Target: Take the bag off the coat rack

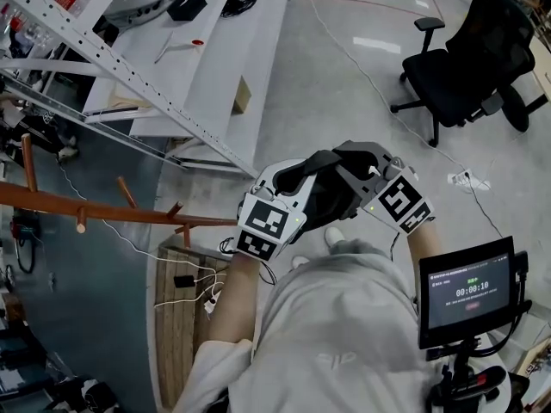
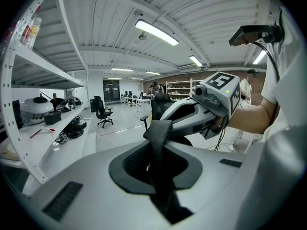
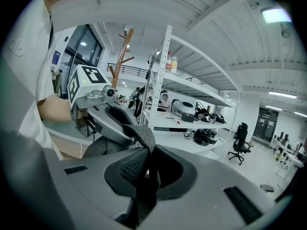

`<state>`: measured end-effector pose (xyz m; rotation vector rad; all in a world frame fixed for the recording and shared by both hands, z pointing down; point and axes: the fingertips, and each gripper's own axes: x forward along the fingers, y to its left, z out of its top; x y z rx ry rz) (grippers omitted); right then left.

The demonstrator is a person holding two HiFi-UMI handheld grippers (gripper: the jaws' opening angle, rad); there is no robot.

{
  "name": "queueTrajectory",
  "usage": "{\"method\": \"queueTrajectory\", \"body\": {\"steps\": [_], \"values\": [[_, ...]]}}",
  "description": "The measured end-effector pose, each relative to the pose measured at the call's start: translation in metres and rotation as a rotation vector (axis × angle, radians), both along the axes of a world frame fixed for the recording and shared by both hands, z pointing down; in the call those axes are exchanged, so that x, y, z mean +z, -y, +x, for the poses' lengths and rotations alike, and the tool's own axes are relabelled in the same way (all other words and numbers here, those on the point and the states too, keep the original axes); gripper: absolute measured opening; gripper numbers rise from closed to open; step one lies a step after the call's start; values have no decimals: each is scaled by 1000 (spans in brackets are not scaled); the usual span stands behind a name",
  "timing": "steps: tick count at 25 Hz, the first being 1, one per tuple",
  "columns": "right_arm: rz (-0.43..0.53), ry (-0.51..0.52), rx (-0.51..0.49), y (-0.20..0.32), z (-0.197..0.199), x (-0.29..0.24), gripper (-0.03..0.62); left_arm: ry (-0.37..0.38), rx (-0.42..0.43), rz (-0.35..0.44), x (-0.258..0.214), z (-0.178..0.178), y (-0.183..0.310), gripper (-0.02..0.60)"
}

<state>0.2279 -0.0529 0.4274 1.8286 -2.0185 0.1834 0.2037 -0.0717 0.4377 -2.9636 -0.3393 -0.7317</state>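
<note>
I hold both grippers close together in front of my chest, well away from the brown wooden coat rack (image 1: 95,212), whose pegs show bare. A dark bag (image 1: 331,198) hangs between the grippers. In the left gripper view a black strap (image 2: 160,145) of the bag runs up between the jaws, and the left gripper (image 1: 297,179) is shut on it. The right gripper (image 1: 349,157) is shut on the same strap (image 3: 144,140). Each gripper sees the other close by: the right gripper (image 2: 204,111), and the left gripper (image 3: 108,116) with grey bag fabric (image 3: 100,148) under it. The coat rack (image 3: 125,51) rises behind.
A white metal shelving rack (image 1: 164,76) with gear on its shelves stands ahead on the left. A black office chair (image 1: 469,58) is at the upper right. A tablet (image 1: 469,292) with a timer sits at the lower right. Cables and a wooden platform (image 1: 176,317) lie by the rack's base.
</note>
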Motion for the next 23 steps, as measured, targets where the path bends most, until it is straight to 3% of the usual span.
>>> {"method": "queueTrajectory", "body": {"steps": [23], "values": [[-4, 0, -22, -3, -18, -2, 46, 0, -21, -6, -4, -17, -4, 48]]}}
